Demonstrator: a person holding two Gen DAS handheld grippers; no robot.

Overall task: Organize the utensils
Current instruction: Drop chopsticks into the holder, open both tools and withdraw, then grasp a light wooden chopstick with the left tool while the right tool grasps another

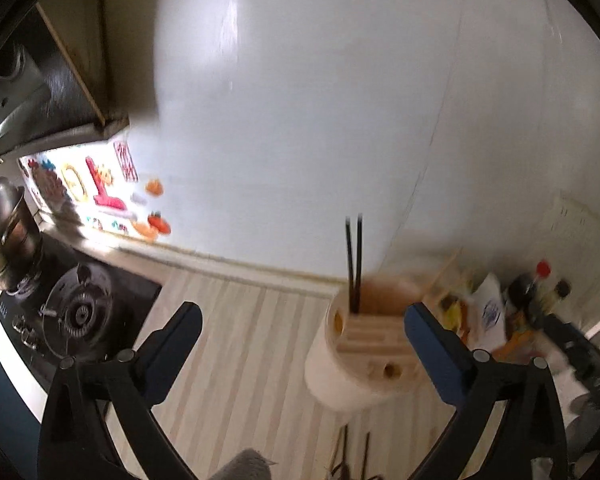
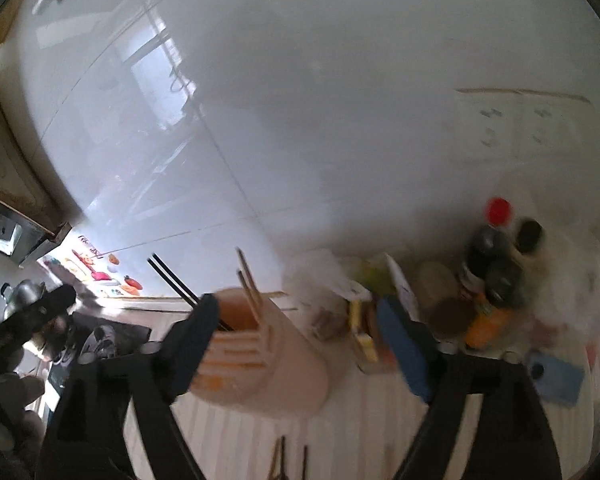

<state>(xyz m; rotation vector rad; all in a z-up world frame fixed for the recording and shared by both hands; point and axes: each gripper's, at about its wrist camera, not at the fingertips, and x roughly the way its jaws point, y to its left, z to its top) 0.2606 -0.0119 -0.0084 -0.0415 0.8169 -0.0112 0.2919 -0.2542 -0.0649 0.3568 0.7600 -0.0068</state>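
A white utensil holder (image 1: 352,376) with a slotted wooden top stands on the striped counter. Two black chopsticks (image 1: 354,264) stick upright out of it. My left gripper (image 1: 304,344) is open, its blue pads wide apart, and the holder stands just ahead between them, nearer the right pad. In the right wrist view the same holder (image 2: 276,364) also carries two light wooden chopsticks (image 2: 250,284) beside the black chopsticks (image 2: 172,280). My right gripper (image 2: 300,344) is open with nothing between its fingers. More chopsticks (image 1: 352,456) lie on the counter near me.
A gas stove (image 1: 76,312) with a metal pot (image 1: 4,232) sits at the left. Dark bottles (image 2: 496,264), jars and packets crowd the right back corner. A blue phone (image 2: 556,376) lies at the right. White tiled wall behind. My left gripper's body (image 2: 24,320) shows at the left.
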